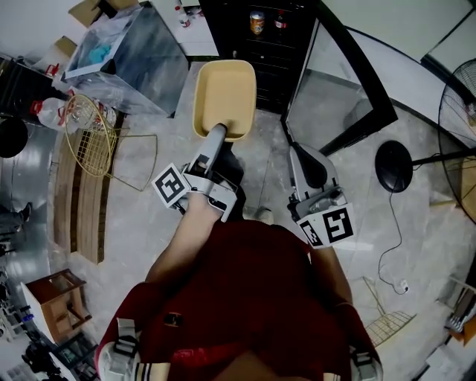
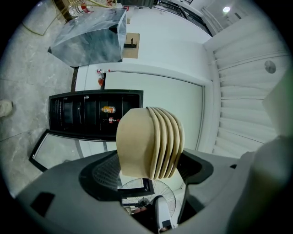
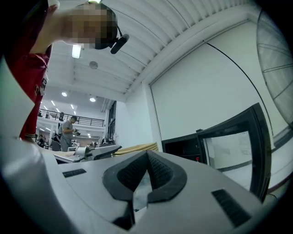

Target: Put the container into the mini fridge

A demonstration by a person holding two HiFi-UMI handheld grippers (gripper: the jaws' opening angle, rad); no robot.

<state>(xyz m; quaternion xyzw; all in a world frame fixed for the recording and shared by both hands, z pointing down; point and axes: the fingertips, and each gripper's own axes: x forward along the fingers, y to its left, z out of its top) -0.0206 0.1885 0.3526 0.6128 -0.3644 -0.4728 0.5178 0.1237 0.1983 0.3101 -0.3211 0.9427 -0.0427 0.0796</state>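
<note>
The person's red shirt (image 1: 245,298) fills the near edge of the head view, with both arms reaching away from it. The left gripper (image 1: 217,132) is clamped on the near end of the container (image 1: 224,95), a pale yellow tub. In the left gripper view, the ribbed yellow wall (image 2: 149,141) sits squarely between the jaws. The right gripper (image 1: 303,160) is to the right and a little nearer. Its jaws are pressed together with nothing between them.

The container is held in the air above the floor (image 1: 149,223). Its long axis runs straight away from the person, with the open side facing up. The mini fridge (image 1: 277,37) stands just beyond the container's far end and slightly to the right. Its door (image 1: 338,82) is swung open to the right, and a can (image 1: 256,22) is on a shelf inside.

The left arm looks set to carry the container forward and a little right, far end first. The right gripper is near the door and could steady it.
</note>
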